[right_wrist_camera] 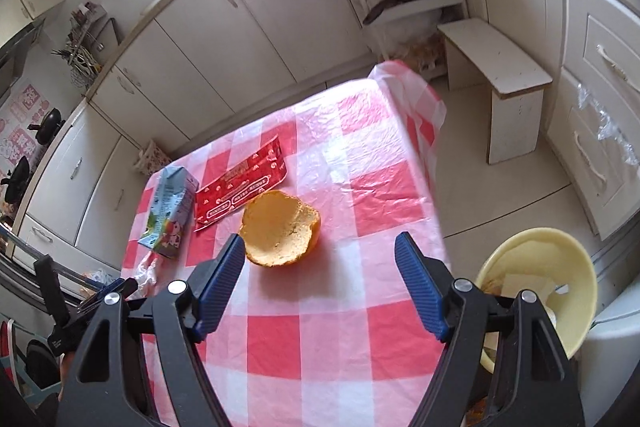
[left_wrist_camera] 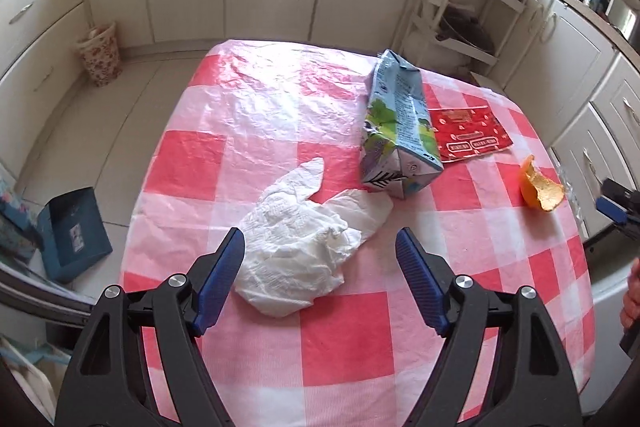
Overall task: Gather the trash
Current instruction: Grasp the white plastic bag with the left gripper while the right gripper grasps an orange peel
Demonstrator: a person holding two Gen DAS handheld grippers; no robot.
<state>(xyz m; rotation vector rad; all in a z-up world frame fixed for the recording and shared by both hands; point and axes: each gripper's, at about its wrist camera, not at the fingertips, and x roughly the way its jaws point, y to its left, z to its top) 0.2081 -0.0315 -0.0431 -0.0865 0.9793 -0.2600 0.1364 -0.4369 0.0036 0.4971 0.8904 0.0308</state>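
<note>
Cream kitchen cabinets ring a bench point(left_wrist_camera: 344, 339) under a red-checked cloth. At its 12 o'clock lies a juice carton point(left_wrist_camera: 396, 123), then a red wrapper point(left_wrist_camera: 468, 135); a crumpled tissue point(left_wrist_camera: 296, 251) sits between the spread left hand-held gripper point(left_wrist_camera: 320, 259), an orange peel point(right_wrist_camera: 280, 229) ahead of the spread right hand-held gripper point(right_wrist_camera: 320, 259). Likely step: reaching; next, lower and close.

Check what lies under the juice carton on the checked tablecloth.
The juice carton lies partly on the red wrapper and a tip of the white crumpled tissue. The rest beneath is hidden.
</note>
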